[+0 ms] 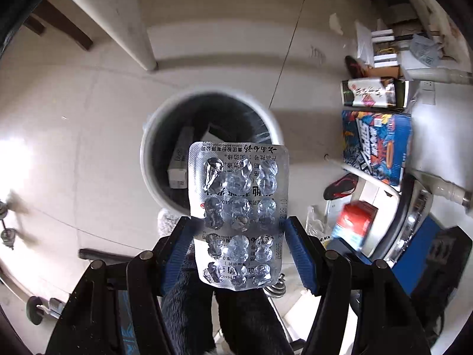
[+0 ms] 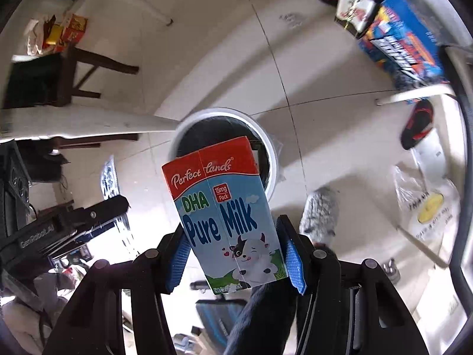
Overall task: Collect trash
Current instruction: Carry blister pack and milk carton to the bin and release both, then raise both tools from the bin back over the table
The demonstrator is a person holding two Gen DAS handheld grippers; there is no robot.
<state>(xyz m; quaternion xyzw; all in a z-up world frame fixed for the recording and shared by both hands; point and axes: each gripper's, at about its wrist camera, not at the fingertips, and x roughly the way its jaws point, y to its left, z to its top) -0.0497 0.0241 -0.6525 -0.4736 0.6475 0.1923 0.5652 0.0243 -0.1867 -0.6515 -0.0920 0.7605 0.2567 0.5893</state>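
Our left gripper (image 1: 238, 251) has its blue-padded jaws set wide with the empty silver foil blister pack (image 1: 239, 216) between them, right above the round white trash bin (image 1: 278, 124) with its dark liner. Whether the pads actually pinch it, we cannot tell. Our right gripper (image 2: 235, 259) clamps the blue-and-red "Pure Milk" carton (image 2: 224, 213), upright above that same bin (image 2: 273, 151).

Blister pack (image 1: 239, 216) above bin (image 1: 153, 159)
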